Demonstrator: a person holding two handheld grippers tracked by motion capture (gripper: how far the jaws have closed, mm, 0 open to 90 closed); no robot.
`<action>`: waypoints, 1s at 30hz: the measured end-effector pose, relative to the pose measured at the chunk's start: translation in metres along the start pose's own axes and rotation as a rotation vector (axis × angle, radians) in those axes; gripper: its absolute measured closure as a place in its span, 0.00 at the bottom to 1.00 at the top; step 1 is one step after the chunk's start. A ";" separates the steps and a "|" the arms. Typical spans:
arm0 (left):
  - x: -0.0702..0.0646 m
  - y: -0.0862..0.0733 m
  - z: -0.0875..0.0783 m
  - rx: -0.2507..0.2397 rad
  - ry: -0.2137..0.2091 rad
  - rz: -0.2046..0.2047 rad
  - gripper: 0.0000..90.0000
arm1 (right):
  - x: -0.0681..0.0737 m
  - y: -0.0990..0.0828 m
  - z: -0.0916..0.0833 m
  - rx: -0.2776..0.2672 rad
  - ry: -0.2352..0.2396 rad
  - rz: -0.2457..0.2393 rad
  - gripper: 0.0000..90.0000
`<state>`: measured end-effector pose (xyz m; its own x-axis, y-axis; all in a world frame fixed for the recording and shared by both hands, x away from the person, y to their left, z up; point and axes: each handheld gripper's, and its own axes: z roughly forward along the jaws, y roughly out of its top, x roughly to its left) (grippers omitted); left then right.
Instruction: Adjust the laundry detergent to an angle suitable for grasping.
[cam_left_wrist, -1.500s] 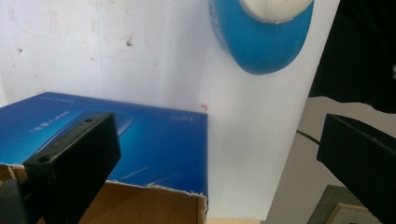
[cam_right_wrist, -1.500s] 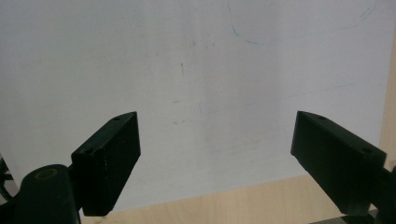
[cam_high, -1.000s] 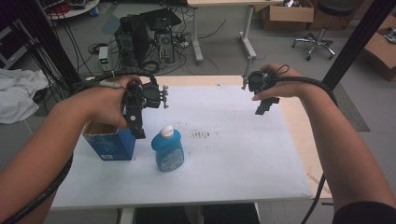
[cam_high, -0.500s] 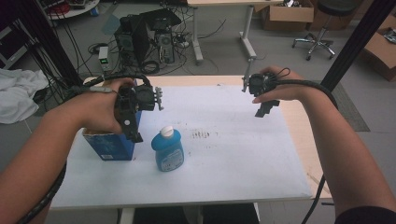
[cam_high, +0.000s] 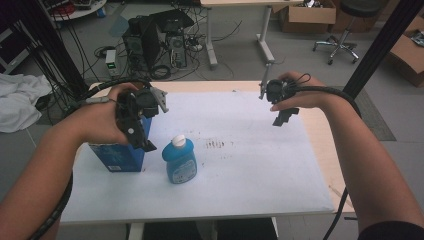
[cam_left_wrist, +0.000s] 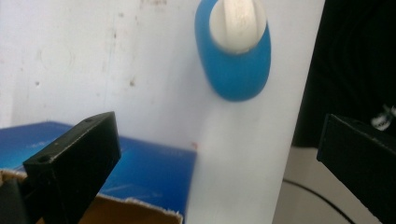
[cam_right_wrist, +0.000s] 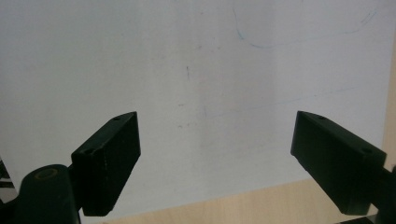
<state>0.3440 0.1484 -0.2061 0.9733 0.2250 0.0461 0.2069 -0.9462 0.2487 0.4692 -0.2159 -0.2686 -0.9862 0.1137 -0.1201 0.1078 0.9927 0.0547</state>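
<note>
1. Since a second ago my left gripper (cam_high: 141, 131) has slid back toward my left and nearer to me; it now hangs over the open blue box (cam_high: 117, 157) instead of between the box and the bottle. My right gripper (cam_high: 283, 116) has barely shifted.
2. My left fingers (cam_left_wrist: 74, 158) are spread wide with nothing between them. Below and past them, in the left gripper view, lie the torn cardboard rim of the blue box and, beyond it, the blue bottle (cam_left_wrist: 236, 65).
3. The blue bottle stands upright on the white surface (cam_high: 260, 170), its long axis vertical and its white cap (cam_high: 178, 140) pointing up. It sits just beside the box, on the side toward my right gripper.
4. My right fingers (cam_right_wrist: 107, 158) are also spread wide and empty, aimed down at bare white surface near its far edge, well apart from the bottle.
</note>
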 end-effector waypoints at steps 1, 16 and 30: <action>0.000 0.000 0.000 0.000 0.000 0.000 0.00 | 0.000 0.000 0.000 0.000 0.000 0.000 0.18; -0.003 -0.033 0.005 -0.275 -0.018 -0.035 0.00 | 0.000 0.003 0.001 -0.007 -0.003 -0.004 0.18; -0.015 -0.047 0.010 -0.457 0.003 -0.021 0.00 | 0.002 0.003 0.003 -0.021 -0.001 -0.005 0.18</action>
<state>0.3210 0.1868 -0.2281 0.9689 0.2444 0.0387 0.1612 -0.7419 0.6508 0.4684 -0.2121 -0.2719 -0.9866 0.1088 -0.1215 0.1001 0.9921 0.0752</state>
